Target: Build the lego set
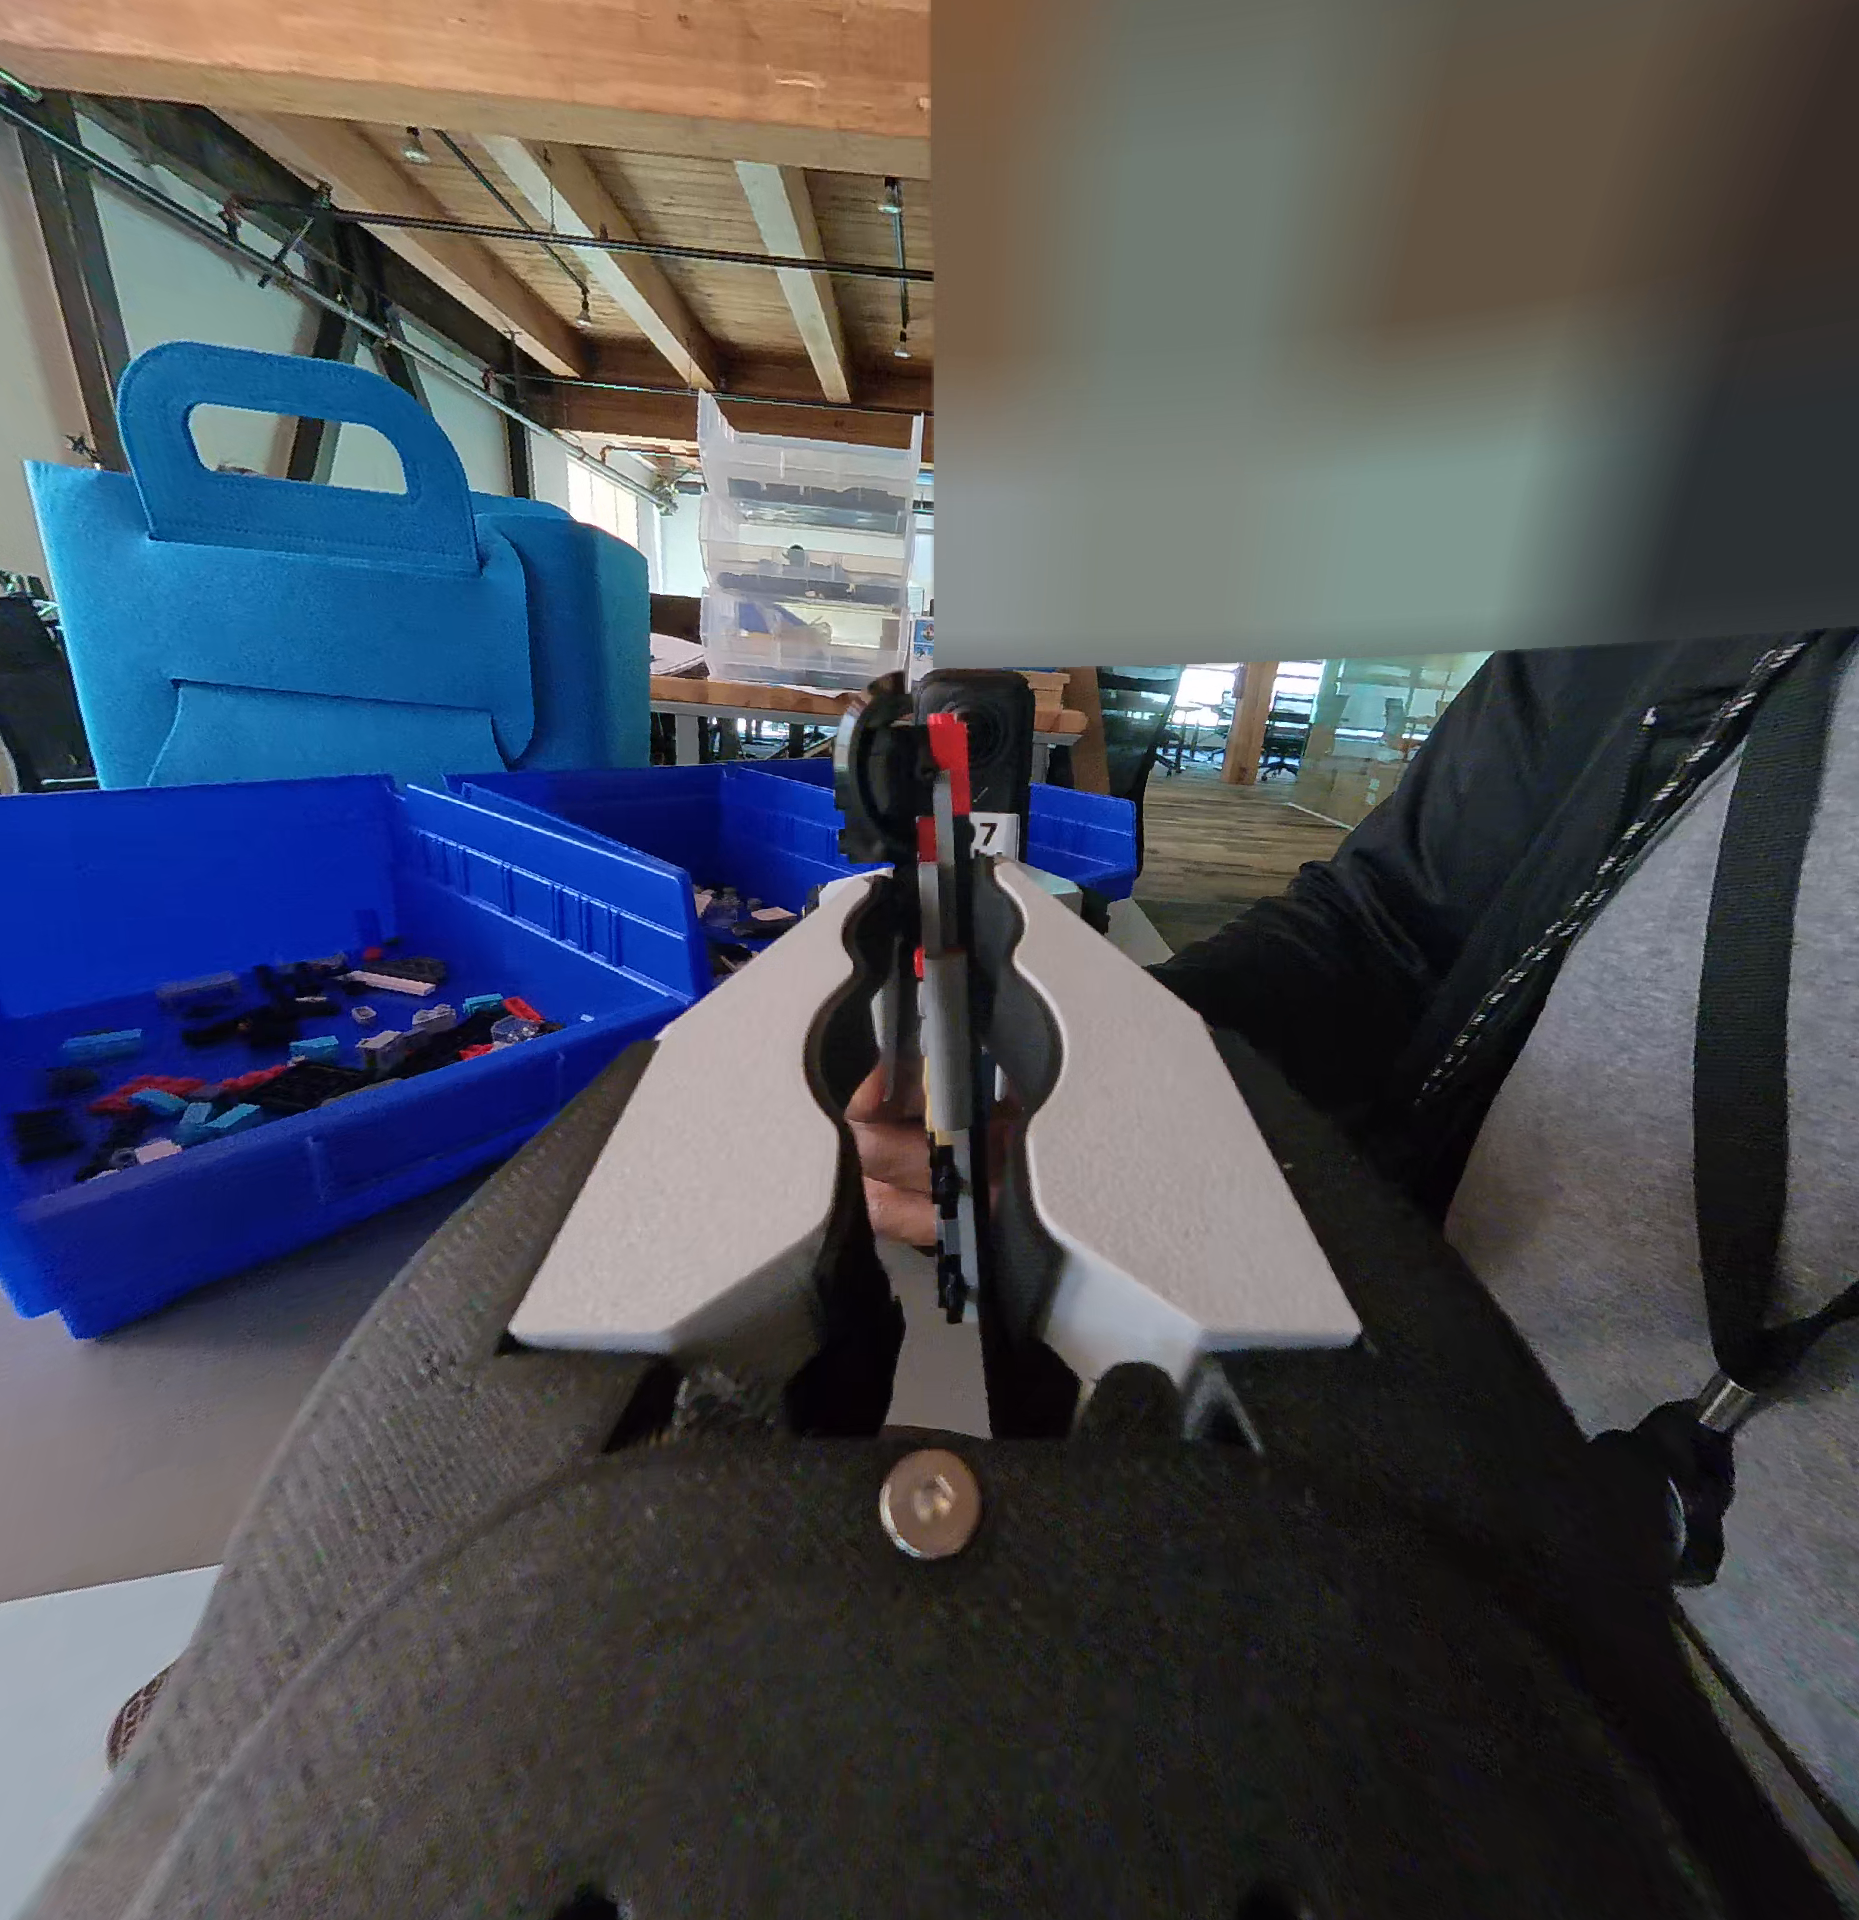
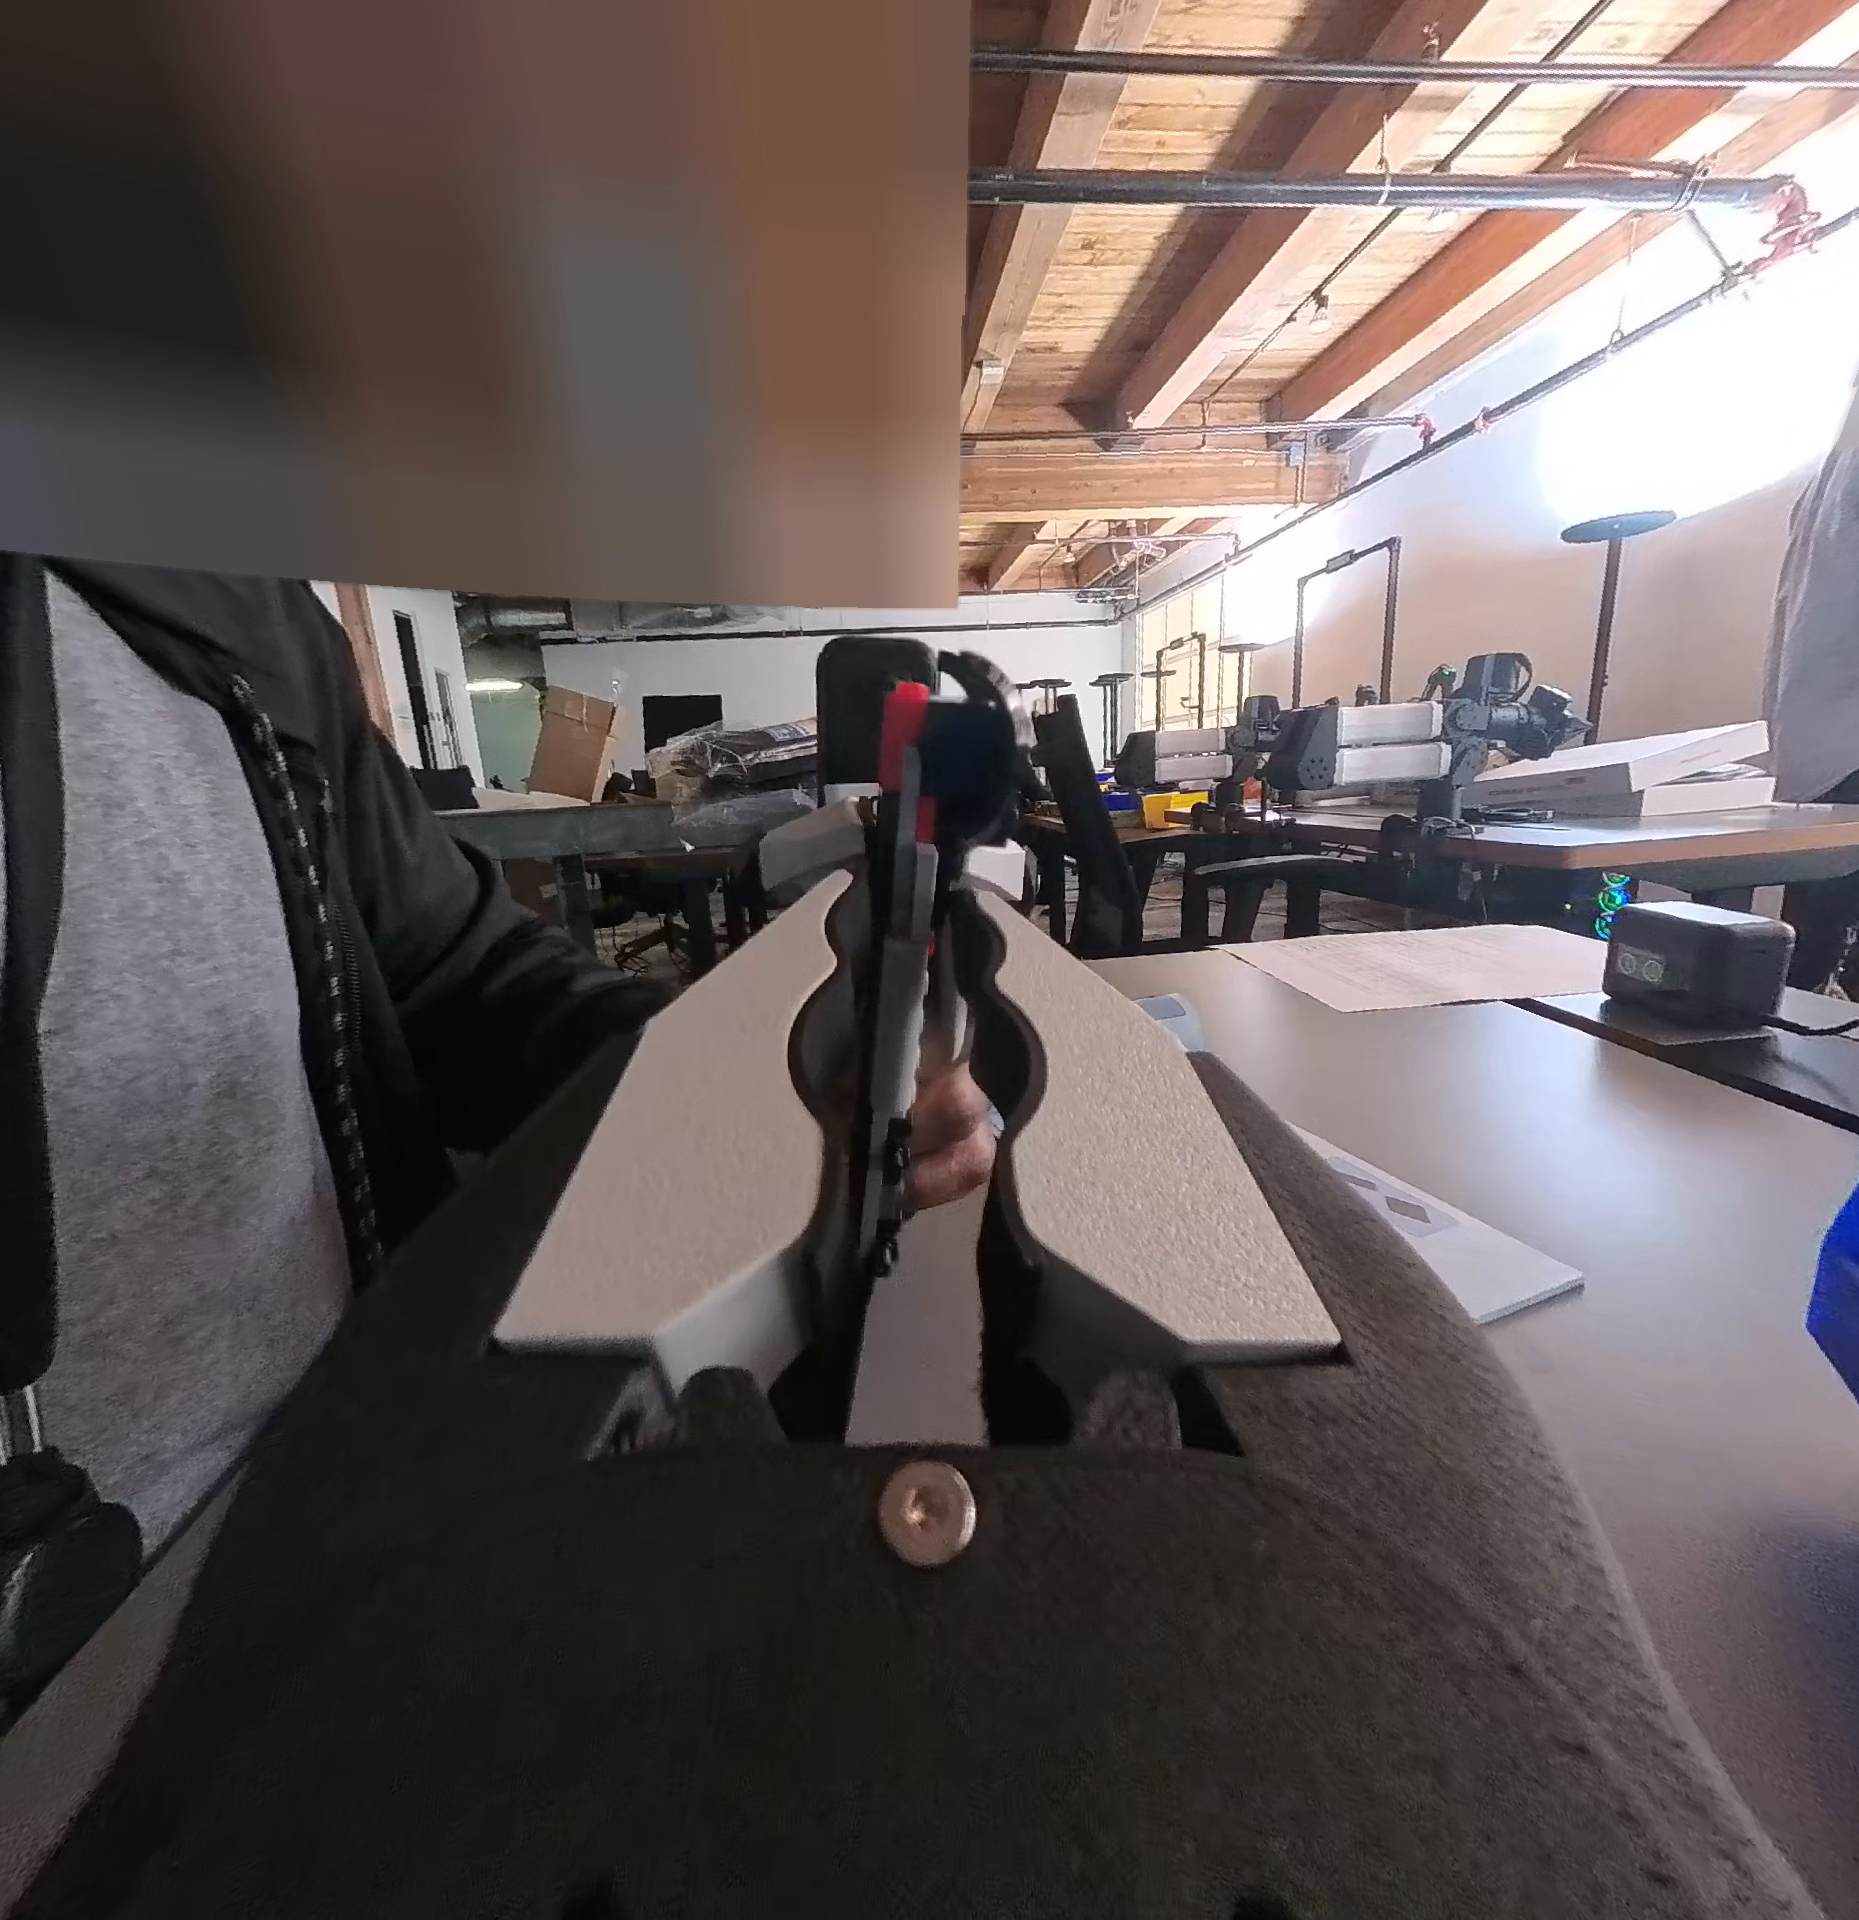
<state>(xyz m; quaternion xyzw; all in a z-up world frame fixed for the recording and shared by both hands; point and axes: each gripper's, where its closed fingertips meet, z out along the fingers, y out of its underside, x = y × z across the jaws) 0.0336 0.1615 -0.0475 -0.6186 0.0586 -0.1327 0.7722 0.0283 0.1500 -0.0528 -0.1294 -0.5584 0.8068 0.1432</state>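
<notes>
A thin lego assembly point(image 1: 944, 1029) of grey, red and black pieces is seen edge-on, raised above the table. My left gripper point(image 1: 940, 883) is shut on it, its pale fingers point(image 1: 717, 1122) close on both sides. The same assembly point(image 2: 904, 997) shows in the right wrist view, where my right gripper point(image 2: 909, 894) is also shut on it from the opposite side. The two grippers face each other; the right gripper point(image 1: 982, 748) shows beyond the assembly in the left view, the left gripper point(image 2: 868, 707) in the right view. A hand shows behind the gap.
A blue bin point(image 1: 312, 1164) holding several loose lego pieces point(image 1: 281, 1049) stands at the left, with further blue bins point(image 1: 738, 821) behind it. A blue felt bag point(image 1: 301, 623) stands behind them. A white booklet point(image 2: 1424, 1236) lies on the grey table point(image 2: 1631, 1143). The person's torso is close. Left and right tips are no more than a few centimetres apart.
</notes>
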